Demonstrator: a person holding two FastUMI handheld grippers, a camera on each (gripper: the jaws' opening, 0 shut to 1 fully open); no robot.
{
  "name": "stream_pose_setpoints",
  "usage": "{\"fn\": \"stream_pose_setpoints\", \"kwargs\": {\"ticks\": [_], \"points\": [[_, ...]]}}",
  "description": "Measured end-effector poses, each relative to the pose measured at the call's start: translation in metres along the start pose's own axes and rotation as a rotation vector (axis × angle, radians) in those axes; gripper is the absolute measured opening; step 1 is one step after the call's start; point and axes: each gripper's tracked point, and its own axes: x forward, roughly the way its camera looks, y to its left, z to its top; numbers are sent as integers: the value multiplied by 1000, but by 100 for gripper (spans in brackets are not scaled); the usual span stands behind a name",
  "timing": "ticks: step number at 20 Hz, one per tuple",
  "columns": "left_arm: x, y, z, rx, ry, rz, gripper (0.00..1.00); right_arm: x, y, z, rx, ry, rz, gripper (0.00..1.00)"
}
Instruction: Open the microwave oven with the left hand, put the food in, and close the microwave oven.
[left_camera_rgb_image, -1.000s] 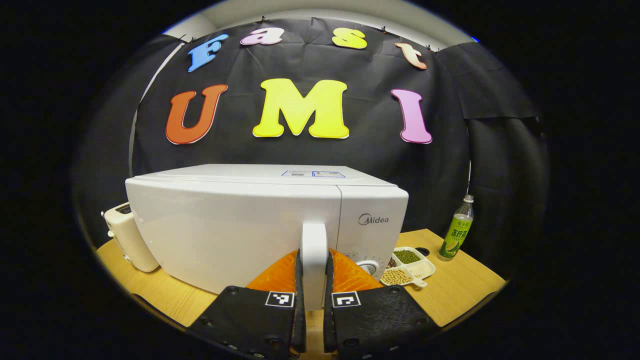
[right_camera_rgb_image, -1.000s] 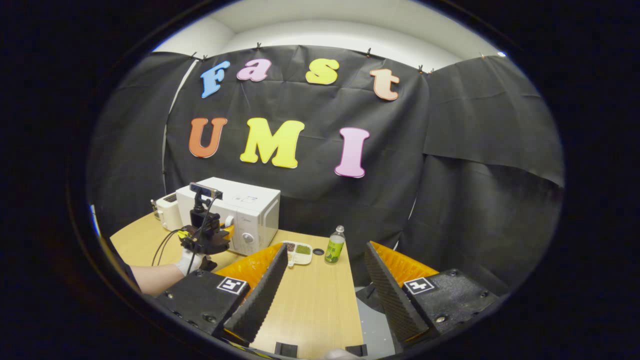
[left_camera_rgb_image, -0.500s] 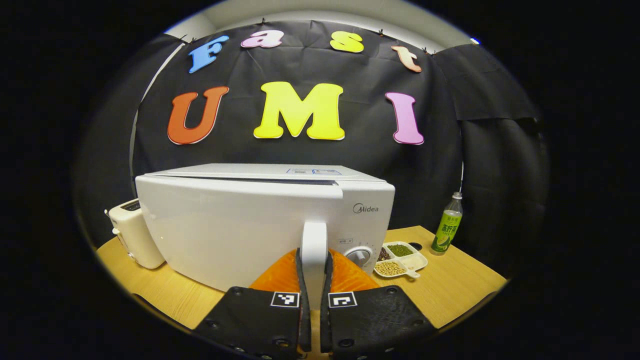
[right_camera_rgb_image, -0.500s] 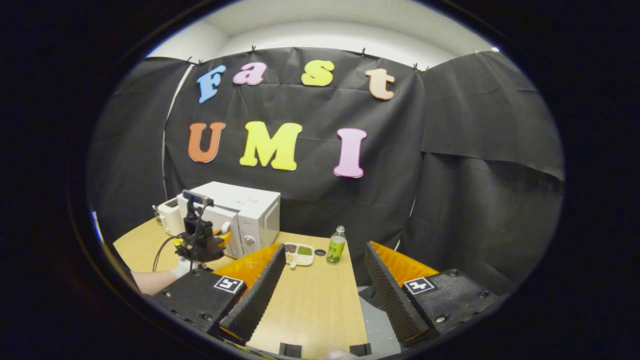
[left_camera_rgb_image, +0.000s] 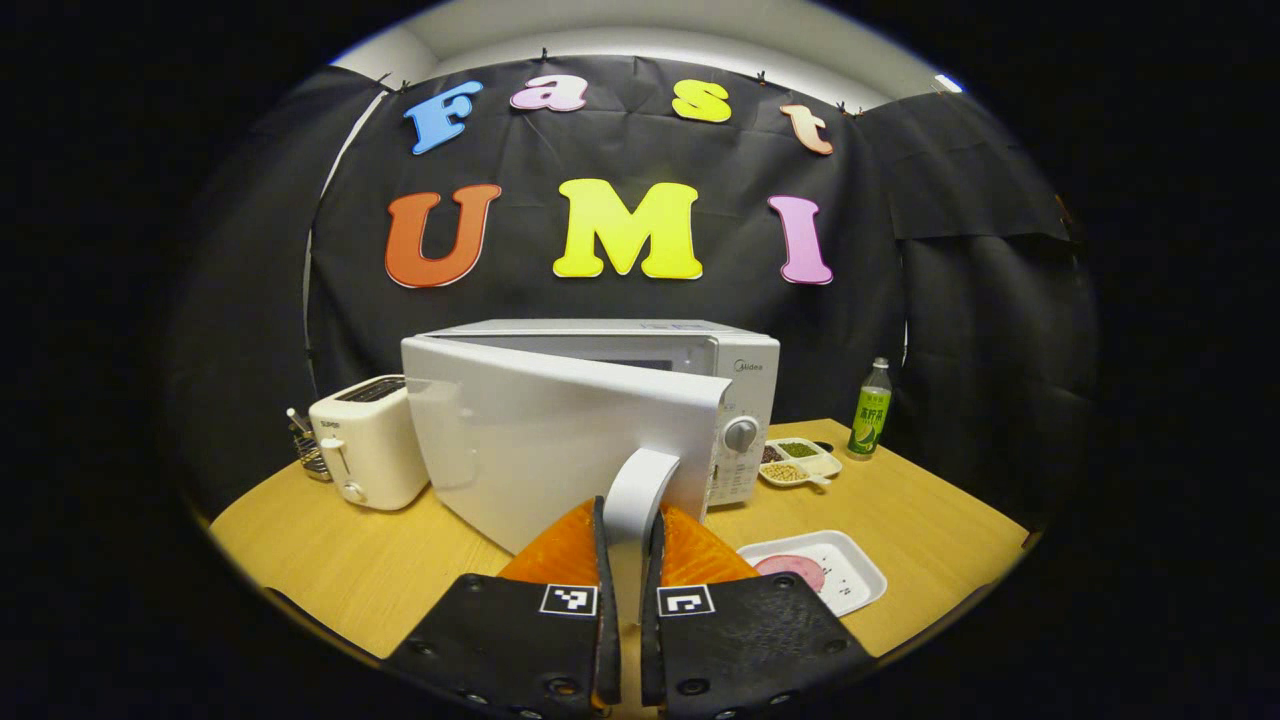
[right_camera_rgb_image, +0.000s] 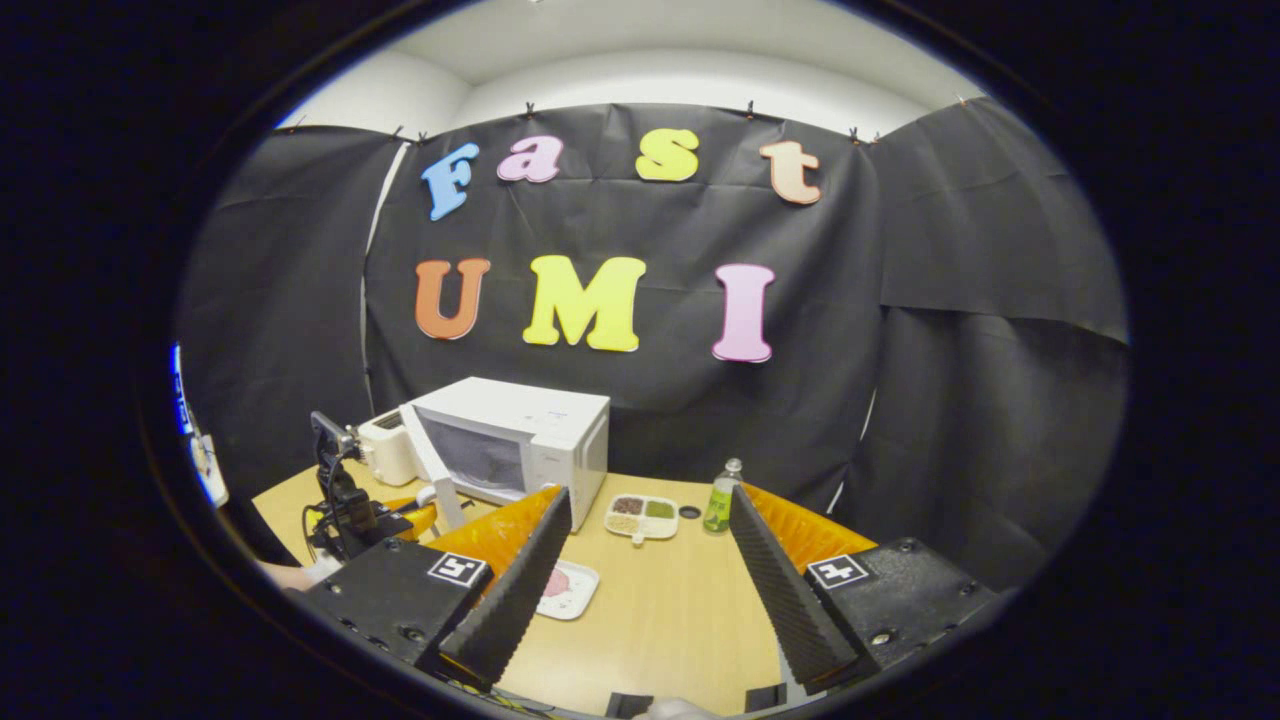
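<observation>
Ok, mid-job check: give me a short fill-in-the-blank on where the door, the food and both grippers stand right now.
1. The left gripper is shut on the white microwave's door ____.
2. The white microwave door stands partly ____.
3. The pink food lies on a white ____ on the wooden table.
4. The right gripper has its fingers ____ and holds nothing.

Missing words: handle; open; tray; open

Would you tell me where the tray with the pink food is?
In the left gripper view, the white tray lies on the table, lower right, before the microwave.
</observation>
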Motion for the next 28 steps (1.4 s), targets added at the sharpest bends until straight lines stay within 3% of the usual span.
{"fn": "stream_pose_setpoints", "kwargs": {"ticks": [3, 5, 6, 11, 12, 22, 25, 28], "points": [[-25, 30, -5, -5, 23, 46, 19, -8, 26, -3, 10, 6, 37, 97], [-41, 50, -6, -3, 32, 84, 33, -16, 41, -4, 13, 5, 54, 97], [-47, 59, -5, 3, 33, 104, 52, -19, 47, -5, 14, 5, 62, 97], [-77, 104, -10, 11, 56, 171, 98, -39, 69, -11, 22, 4, 76, 96], [-84, 113, -11, 12, 61, 188, 98, -41, 72, -13, 24, 7, 78, 100], [-169, 222, -1, 7, 55, 360, 97, -47, 108, -28, 65, 20, 105, 96], [-193, 229, 2, 12, 56, 367, 97, -38, 115, -36, 50, 19, 107, 100], [-210, 210, 11, 15, 41, 335, 98, -18, 119, -56, 57, 58, 133, 100]]}}
